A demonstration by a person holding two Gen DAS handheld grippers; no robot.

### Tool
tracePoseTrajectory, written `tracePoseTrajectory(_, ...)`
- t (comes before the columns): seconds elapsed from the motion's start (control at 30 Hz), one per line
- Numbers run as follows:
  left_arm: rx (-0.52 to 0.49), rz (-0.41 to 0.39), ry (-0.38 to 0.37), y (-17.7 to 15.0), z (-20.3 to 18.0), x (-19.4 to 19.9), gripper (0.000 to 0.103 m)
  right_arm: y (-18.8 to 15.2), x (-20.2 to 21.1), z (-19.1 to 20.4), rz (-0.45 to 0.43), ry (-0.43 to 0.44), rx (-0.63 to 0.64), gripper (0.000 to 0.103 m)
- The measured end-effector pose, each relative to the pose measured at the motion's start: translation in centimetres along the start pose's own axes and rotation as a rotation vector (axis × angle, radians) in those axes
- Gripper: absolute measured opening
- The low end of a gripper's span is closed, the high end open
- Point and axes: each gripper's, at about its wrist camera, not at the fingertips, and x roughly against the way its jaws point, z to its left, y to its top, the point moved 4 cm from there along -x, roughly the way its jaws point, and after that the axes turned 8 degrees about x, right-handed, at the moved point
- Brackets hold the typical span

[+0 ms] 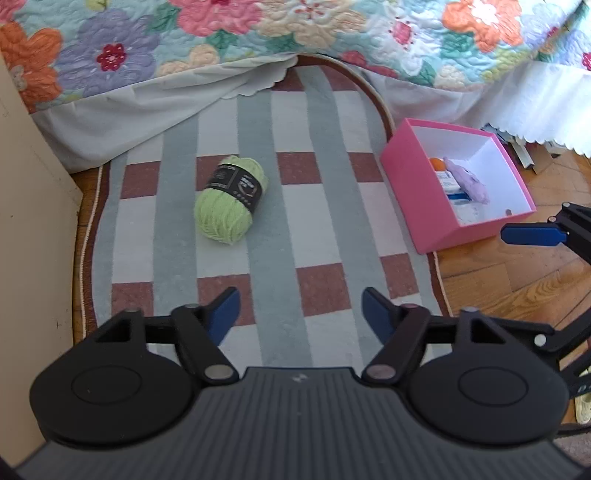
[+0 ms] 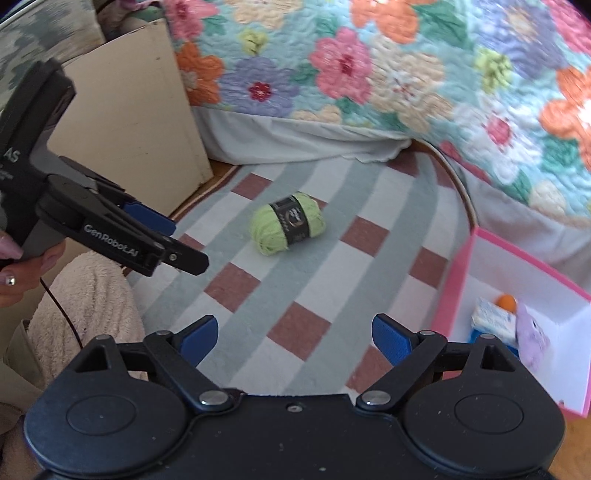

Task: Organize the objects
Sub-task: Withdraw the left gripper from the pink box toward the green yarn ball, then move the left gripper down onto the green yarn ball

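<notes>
the pink box (image 1: 424, 192) beside the rug (image 1: 321, 236) already holds a few items, while the green yarn skein (image 1: 231, 199) lies out on the rug. judging by that, the skein is what's left; both the left hand-held gripper (image 1: 301, 314) and right hand-held gripper (image 2: 293, 338) hang spread apart, holding nothing.

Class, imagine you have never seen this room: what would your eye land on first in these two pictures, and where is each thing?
First, the green ball of yarn with its black label, lying alone in the middle of the striped rug. Next, the pink box at the rug's right edge, open, with a lilac soft toy inside. Behind both hangs the bright flowered quilt, while the left gripper and right gripper hover open and empty.
</notes>
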Motion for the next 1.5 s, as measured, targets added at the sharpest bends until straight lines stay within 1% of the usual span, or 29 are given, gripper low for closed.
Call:
tracePoseTrajectory(0.03,0.004,-0.008,0.0,0.1,0.3,0.0,0.08,0.3,-0.2,0.2,-0.006,0.005,0.007,0.093)
tracePoseTrajectory(0.23,0.047,-0.016,0.011,1.1,2.0,-1.1,0.082,1.7,-1.6,1.3,-0.066,0.022,0.076,0.093)
tracePoseTrajectory(0.37,0.067,-0.017,0.026,1.8,3.0,-2.5,0.082,2.6,-2.5,1.7,-0.148,-0.009,0.15,0.093)
tracePoseTrajectory(0.43,0.057,-0.022,0.009,2.3,3.3,-3.2,0.083,3.0,-3.3,1.7,-0.173,-0.033,0.175,0.093)
tracePoseTrajectory(0.5,0.049,-0.036,0.006,2.8,3.4,-3.5,0.082,3.3,-4.4,1.6,-0.174,-0.033,0.175,0.093)
tracePoseTrajectory(0.53,0.043,-0.045,0.001,3.0,3.5,-3.6,0.083,3.6,-5.0,1.4,-0.174,-0.049,0.163,0.093)
tracePoseTrajectory(0.57,0.042,-0.053,-0.004,3.3,3.6,-3.7,0.082,3.8,-5.7,1.3,-0.155,-0.051,0.16,0.093)
tracePoseTrajectory(0.63,0.049,-0.094,-0.009,4.0,3.9,-3.7,0.083,4.1,-6.9,1.0,-0.14,-0.047,0.156,0.093)
tracePoseTrajectory(0.7,0.05,-0.133,0.015,4.8,4.3,-4.0,0.082,4.3,-8.2,0.7,-0.139,-0.043,0.147,0.093)
tracePoseTrajectory(0.77,0.074,-0.134,0.017,5.5,4.8,-4.5,0.083,4.5,-9.6,0.3,-0.144,-0.029,0.131,0.093)
tracePoseTrajectory(0.8,0.089,-0.132,0.002,5.9,5.1,-4.9,0.082,4.6,-10.5,0.1,-0.125,-0.01,0.124,0.093)
tracePoseTrajectory(0.87,0.137,-0.127,0.0,6.2,5.7,-5.7,0.083,4.7,-12.0,-0.3,-0.098,-0.004,0.104,0.093)
tracePoseTrajectory(1.0,0.227,-0.115,-0.03,6.3,6.8,-7.6,0.082,4.8,-13.8,-0.1,-0.134,-0.016,0.137,0.093)
tracePoseTrajectory(1.1,0.25,-0.106,-0.029,6.0,7.5,-9.0,0.082,5.1,-14.8,0.1,-0.158,-0.03,0.162,0.093)
tracePoseTrajectory(1.2,0.294,-0.118,-0.032,6.1,8.7,-10.1,0.081,5.4,-16.1,0.4,-0.134,-0.094,0.202,0.093)
tracePoseTrajectory(1.23,0.314,-0.119,-0.036,6.2,9.3,-10.4,0.081,5.5,-16.4,0.5,-0.147,-0.102,0.208,0.093)
tracePoseTrajectory(1.33,0.336,-0.127,-0.035,6.2,10.5,-10.8,0.081,5.5,-17.2,0.3,-0.172,-0.094,0.204,0.093)
tracePoseTrajectory(1.5,0.347,-0.164,-0.087,6.2,11.4,-11.3,0.081,5.5,-19.0,1.0,-0.178,-0.064,0.272,0.093)
